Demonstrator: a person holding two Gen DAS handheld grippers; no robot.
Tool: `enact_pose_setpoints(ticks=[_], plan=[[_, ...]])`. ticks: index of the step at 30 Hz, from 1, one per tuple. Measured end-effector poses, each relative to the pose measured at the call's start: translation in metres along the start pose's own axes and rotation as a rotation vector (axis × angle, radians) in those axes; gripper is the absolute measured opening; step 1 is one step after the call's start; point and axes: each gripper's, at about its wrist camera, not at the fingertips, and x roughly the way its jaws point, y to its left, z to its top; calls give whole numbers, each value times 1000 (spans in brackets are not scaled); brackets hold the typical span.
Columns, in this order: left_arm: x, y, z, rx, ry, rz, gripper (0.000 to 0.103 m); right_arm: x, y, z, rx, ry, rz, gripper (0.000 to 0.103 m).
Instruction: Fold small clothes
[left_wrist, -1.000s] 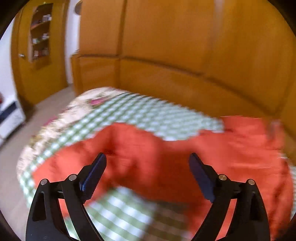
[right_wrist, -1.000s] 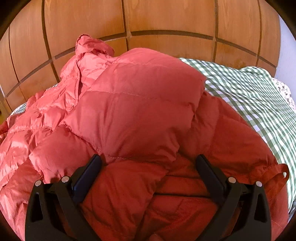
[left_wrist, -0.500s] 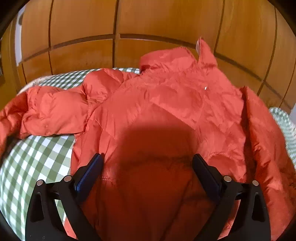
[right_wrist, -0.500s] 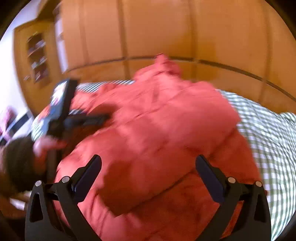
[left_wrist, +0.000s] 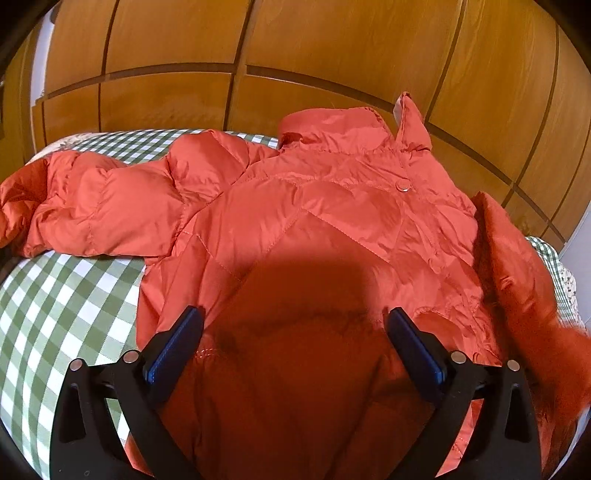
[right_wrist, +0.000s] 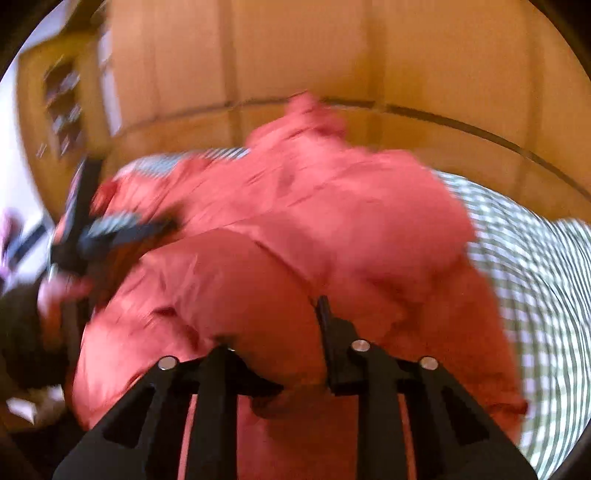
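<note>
An orange puffer jacket (left_wrist: 314, 206) lies front up on a green checked bedspread (left_wrist: 66, 295), collar toward the wardrobe and one sleeve (left_wrist: 103, 206) stretched out to the left. My left gripper (left_wrist: 293, 314) hovers over the jacket's lower body. Its jaws are opening wide, and the pads pinch nothing. In the blurred right wrist view, my right gripper (right_wrist: 273, 325) is closing on a bunched fold of the jacket (right_wrist: 332, 221). That fold bulges over its left finger and hides it. The jacket's right edge (left_wrist: 517, 277) stands lifted and blurred.
Wooden wardrobe doors (left_wrist: 332, 44) rise right behind the bed. In the right wrist view the other gripper (right_wrist: 110, 229) and a person's hand (right_wrist: 55, 291) sit at the jacket's left side. An open shelf (right_wrist: 62, 103) stands far left, and bedspread (right_wrist: 535, 258) shows on the right.
The left gripper swung from the bed's far side to above the jacket body, then held. The right gripper's wide jaws came together on jacket fabric and lifted, its view swinging left.
</note>
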Motion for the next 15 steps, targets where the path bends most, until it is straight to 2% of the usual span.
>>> enact_pose_setpoints(ticks=[7,9,15], plan=[[0,1,-1,7,6,4,99,-20,-131,12,313,-76,-202,7],[1,1,-1,7,6,4,99,-31,-172,12,395,-98,-288,6],[1,1,-1,10,7,6,99,-42,-288,2,607,-99,-500,6]])
